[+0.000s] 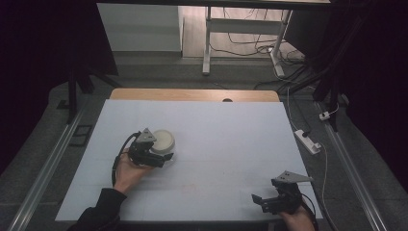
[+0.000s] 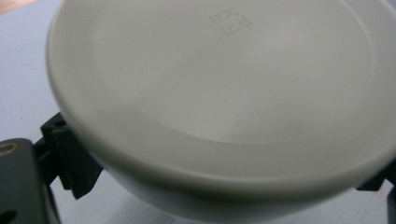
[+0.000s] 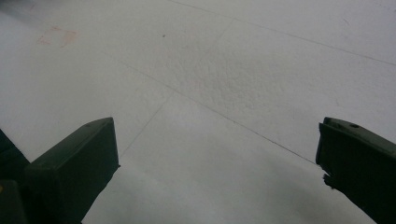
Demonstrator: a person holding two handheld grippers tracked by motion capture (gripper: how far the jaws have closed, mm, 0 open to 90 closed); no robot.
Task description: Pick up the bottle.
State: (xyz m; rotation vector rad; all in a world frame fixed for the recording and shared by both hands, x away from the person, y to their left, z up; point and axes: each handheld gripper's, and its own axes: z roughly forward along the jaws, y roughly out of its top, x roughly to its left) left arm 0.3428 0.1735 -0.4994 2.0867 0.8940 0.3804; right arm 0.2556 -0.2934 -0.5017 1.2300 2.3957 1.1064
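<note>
Bowl, white and round, sits on the left half of the tabletop, well in from every edge. Left claw is around it from the near side: in the left gripper view the bowl bulges between the two black jaws, one low at either side of its wall. Whether they press the wall or merely flank it cannot be told. Right claw rests at the near right corner, well apart from the bowl, jaws wide apart over bare white surface, holding nothing. Progress, as a judgement: reach made, grip perhaps being taken, lift or shift not yet begun; bowl looks flat on the tabletop. Orientation: what faces up is a broad shallow round face with a faint stamped mark, so possibly upside down; being round, no long axis, no heading.
</note>
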